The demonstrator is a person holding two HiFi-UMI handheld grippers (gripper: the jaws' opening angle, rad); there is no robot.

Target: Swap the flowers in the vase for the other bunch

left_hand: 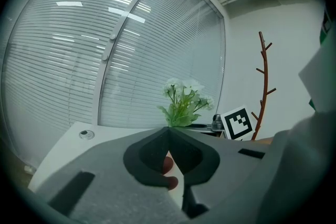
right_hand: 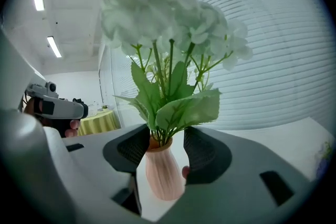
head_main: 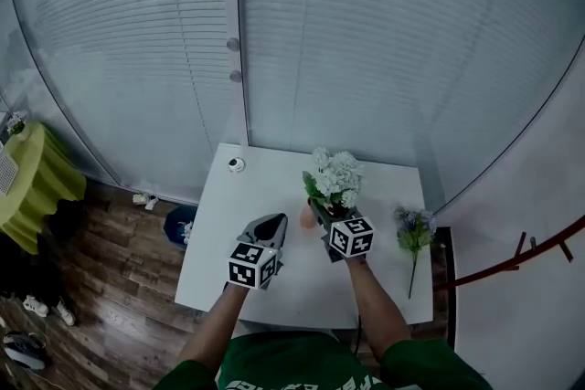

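Frosted, slatted glass backs the white table (head_main: 274,196) where the pink ribbed vase (right_hand: 160,173) stands near the middle, holding white flowers (right_hand: 157,13). They look light and artificial, with thin bendy stems, so they are best pinched low on the bundled stems, just above the vase's mouth. The right gripper (right_hand: 167,141) has its jaws apart on either side of that neck, not yet clamped. The other bunch (head_main: 413,235) lies on the table further right. The left gripper (left_hand: 169,134) hovers with its jaws together, empty.

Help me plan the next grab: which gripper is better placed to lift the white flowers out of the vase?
Right. The right gripper has jaws apart flanking the stems of the white flowers at the mouth of the vase. The left gripper is shut and off to the side, farther away.
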